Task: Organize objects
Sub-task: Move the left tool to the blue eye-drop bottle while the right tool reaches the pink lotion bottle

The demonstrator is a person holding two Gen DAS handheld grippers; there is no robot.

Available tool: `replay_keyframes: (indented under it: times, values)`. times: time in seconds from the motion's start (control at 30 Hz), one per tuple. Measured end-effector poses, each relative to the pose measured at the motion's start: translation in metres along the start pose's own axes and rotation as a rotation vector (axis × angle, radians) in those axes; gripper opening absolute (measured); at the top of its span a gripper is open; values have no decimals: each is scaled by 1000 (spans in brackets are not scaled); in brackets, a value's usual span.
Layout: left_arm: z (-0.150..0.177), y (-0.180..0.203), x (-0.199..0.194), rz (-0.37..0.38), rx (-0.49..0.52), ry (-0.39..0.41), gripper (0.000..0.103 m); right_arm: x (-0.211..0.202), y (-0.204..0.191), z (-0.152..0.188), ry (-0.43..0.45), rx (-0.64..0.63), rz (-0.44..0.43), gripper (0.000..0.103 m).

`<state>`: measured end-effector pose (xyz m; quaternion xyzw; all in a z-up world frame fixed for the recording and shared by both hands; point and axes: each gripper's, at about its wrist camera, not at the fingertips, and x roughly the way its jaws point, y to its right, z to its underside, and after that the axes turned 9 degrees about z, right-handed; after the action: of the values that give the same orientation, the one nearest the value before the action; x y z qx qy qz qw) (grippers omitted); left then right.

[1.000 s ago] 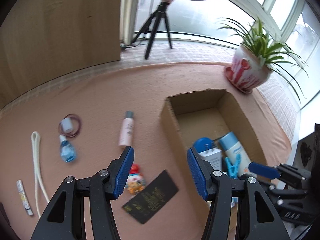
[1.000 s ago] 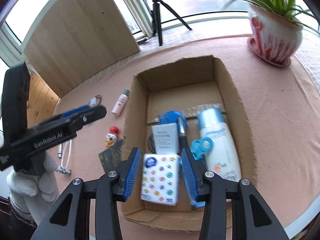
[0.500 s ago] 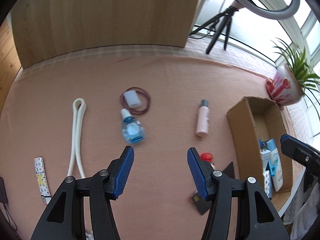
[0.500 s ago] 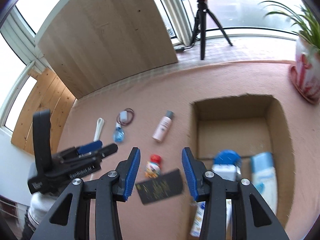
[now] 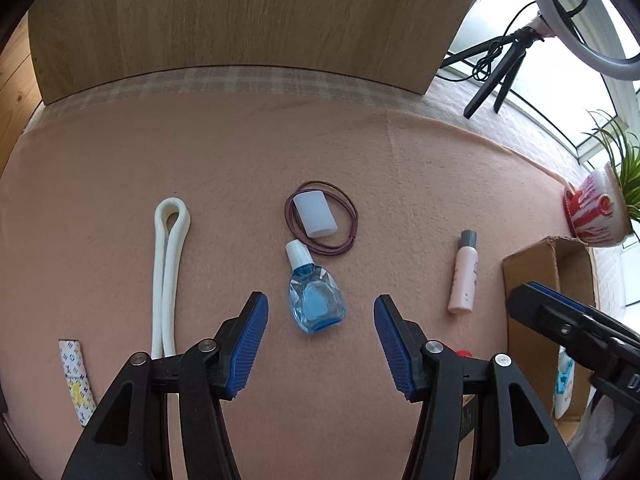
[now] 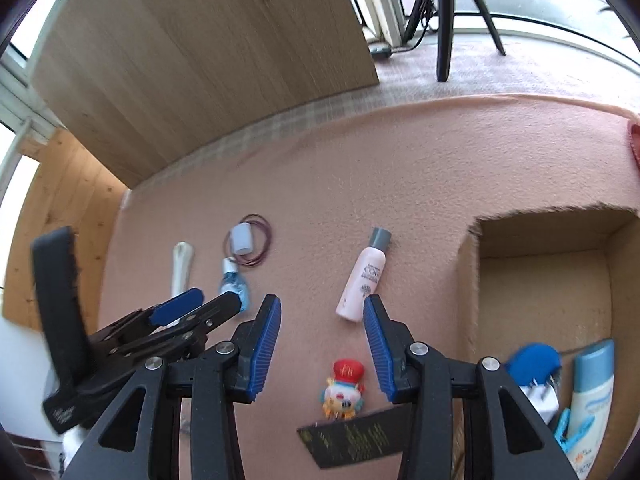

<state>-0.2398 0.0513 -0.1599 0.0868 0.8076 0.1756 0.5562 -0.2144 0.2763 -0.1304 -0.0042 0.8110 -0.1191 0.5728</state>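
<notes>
Bare desk (image 5: 248, 152) across upper frame; blue bottle (image 5: 316, 304) lies centre, white strap (image 5: 168, 276) left, pink bottle (image 5: 464, 276) right.

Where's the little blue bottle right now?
In the left wrist view, the blue bottle lies on the pink cloth between the open left tongs, its cap toward the purple band.

Table cover (image 5: 360, 152): matt pink felt-like cloth, slightly fuzzy. Blue bottle (image 5: 316, 304), frame centre: glossy clear plastic. Box (image 6: 540, 280), right: rough brown cardboard; panel (image 5: 240, 16), top: smooth wood grain.

Pink felt tabletop (image 5: 400, 152) — blue bottle (image 5: 316, 304), pink bottle (image 5: 464, 276), cardboard box (image 6: 472, 292), clown toy (image 6: 344, 390)
</notes>
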Motion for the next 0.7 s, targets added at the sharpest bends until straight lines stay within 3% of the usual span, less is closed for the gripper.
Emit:
replay_keyframes:
  times: [0.4,0.5,0.57,0.7]
  values:
    - [-6,-9,21,-48,-4,-13,57,43,-21,-17,-26,-61,222,39]
    - [-7,-6,23,-64,17,-4,53,50,-23,-21,-38,-74,245,38]
    - [-7,-7,23,-74,20,2,44,55,-23,-23,-48,-81,263,36]
    - [-6,-11,23,-82,23,17,34,67,-19,-25,-80,-82,275,24]
